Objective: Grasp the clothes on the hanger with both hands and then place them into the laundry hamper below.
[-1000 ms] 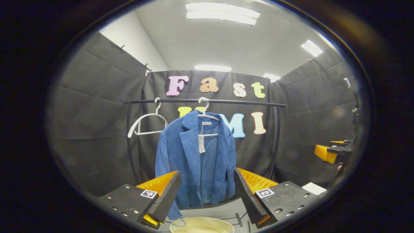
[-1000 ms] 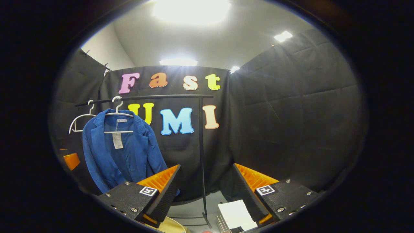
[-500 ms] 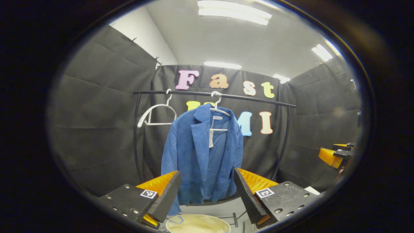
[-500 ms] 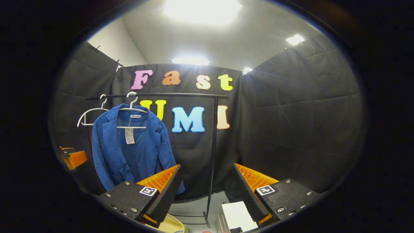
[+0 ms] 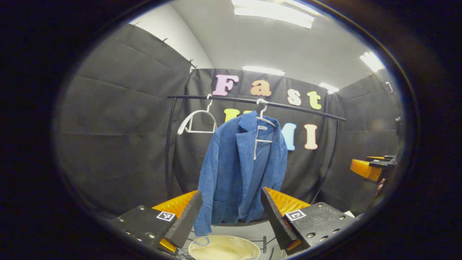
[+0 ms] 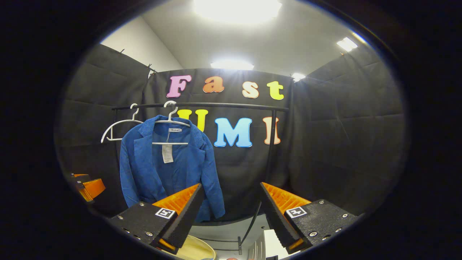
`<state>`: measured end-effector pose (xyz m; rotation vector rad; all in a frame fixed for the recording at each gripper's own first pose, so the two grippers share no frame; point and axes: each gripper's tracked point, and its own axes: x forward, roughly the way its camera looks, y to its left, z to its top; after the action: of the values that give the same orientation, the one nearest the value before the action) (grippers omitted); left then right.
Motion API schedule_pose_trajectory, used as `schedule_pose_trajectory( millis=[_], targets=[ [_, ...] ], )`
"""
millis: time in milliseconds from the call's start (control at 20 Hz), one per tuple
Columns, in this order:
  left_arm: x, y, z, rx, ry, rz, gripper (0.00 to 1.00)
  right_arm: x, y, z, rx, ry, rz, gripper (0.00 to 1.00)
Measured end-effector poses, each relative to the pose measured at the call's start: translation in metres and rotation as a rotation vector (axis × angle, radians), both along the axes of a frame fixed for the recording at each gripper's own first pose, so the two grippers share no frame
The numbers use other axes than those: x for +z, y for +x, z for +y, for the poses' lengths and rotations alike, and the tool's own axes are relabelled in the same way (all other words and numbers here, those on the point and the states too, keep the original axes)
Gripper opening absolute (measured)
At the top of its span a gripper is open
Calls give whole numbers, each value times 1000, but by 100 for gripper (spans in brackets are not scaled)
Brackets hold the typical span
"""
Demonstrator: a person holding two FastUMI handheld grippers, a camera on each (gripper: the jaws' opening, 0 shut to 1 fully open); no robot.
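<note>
A blue corduroy jacket [image 5: 241, 169] hangs on a white hanger [image 5: 262, 115] from a black rail [image 5: 252, 101]. In the left gripper view my left gripper [image 5: 231, 209] is open, well short of the jacket, with the hem showing between its fingers. Below it sits the pale round laundry hamper [image 5: 223, 248]. In the right gripper view the jacket [image 6: 168, 169] hangs left of centre and my right gripper [image 6: 229, 206] is open and empty, aimed right of it. The hamper's rim [image 6: 196, 248] peeks at the bottom. Each gripper shows at the other view's edge: the right [image 5: 371, 168], the left [image 6: 88, 187].
An empty white hanger [image 5: 196, 121] hangs left of the jacket on the rail, seen too in the right gripper view [image 6: 121, 127]. The rack's right post [image 6: 269, 155] stands ahead of the right gripper. A white object [image 6: 272, 240] lies on the floor near it.
Both views have panned left, so the jacket and rail have slid rightward in each. The jacket looks slightly larger in the left gripper view. Both grippers stay open.
</note>
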<state>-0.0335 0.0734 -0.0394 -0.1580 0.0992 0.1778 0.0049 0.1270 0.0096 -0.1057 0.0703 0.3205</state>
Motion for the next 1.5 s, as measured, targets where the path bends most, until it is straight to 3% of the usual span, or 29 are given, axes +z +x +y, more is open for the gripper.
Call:
schedule_pose_trajectory(
  millis=[300,500,750,1000,1200,1500],
  targets=[
    [-13,29,10,71,-141,43,95,14,21,49,88,-24,-4,95],
    [-3,54,15,84,-80,53,93,12,47,61,109,-1,14,95],
    [46,80,-2,72,-73,-12,93,15,91,88,173,71,63,95],
    [66,142,-17,71,-77,-42,93,9,143,116,229,102,98,95],
    [64,185,-18,111,-42,-24,93,-3,178,142,280,168,166,95],
    [59,233,-7,193,25,-11,92,-33,225,175,339,157,241,93]
  ],
)
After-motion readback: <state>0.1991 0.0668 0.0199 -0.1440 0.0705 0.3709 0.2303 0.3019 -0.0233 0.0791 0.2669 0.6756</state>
